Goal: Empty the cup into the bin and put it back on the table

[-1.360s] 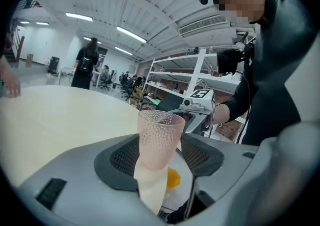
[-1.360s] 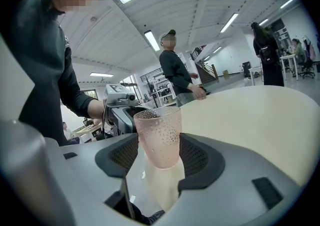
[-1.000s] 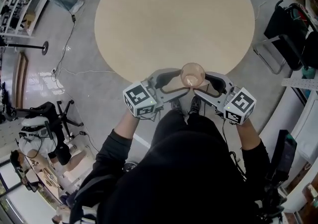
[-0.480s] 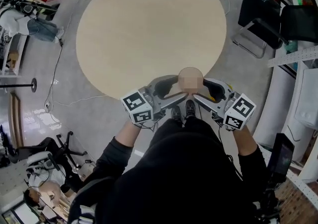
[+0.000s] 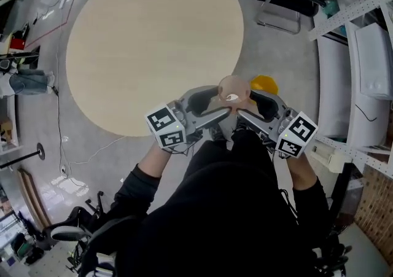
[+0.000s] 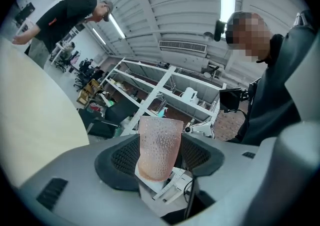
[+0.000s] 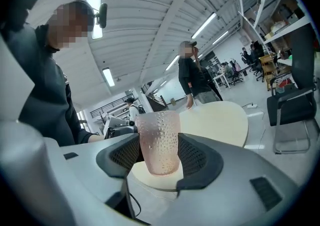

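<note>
Pink cup [image 5: 234,90] is pinched upright between the jaws of left gripper [image 5: 215,105] and right gripper [image 5: 249,107] at once, probably so nothing gets spilled. It's held by the table [image 5: 153,42] edge, with something yellow [image 5: 264,83] (the bin, maybe) seen just beyond the right gripper.

Yellow object [image 5: 264,82] mostly hidden behind right claw [image 5: 244,109]; table [image 5: 153,42] cut off at top edge
</note>
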`<move>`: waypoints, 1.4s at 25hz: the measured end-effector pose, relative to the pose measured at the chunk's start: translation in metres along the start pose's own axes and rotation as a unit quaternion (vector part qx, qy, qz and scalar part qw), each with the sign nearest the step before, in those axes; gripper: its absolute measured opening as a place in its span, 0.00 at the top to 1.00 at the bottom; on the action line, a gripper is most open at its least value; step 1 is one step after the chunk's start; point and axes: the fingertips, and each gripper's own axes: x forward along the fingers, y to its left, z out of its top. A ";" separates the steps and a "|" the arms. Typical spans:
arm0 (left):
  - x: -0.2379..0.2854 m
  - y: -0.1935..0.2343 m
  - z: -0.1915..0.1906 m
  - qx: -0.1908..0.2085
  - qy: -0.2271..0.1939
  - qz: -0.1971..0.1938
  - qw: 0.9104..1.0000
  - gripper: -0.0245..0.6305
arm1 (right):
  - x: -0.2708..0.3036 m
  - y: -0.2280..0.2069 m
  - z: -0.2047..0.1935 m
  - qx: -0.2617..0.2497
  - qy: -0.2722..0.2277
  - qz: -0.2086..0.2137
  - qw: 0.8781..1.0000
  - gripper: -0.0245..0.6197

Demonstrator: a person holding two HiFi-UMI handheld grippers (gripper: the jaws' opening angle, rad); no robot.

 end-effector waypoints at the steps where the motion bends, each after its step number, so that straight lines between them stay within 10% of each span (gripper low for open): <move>1: 0.007 -0.002 -0.004 -0.004 0.006 -0.004 1.000 0.55 | -0.008 -0.002 -0.002 0.006 -0.006 -0.007 1.000 0.57; 17: 0.153 -0.028 -0.066 -0.054 0.081 -0.021 0.995 0.56 | -0.147 -0.079 -0.030 0.109 -0.090 -0.068 0.988 0.58; 35: 0.297 -0.019 -0.167 -0.149 0.134 0.065 0.978 0.56 | -0.270 -0.188 -0.095 0.258 -0.042 -0.052 0.964 0.58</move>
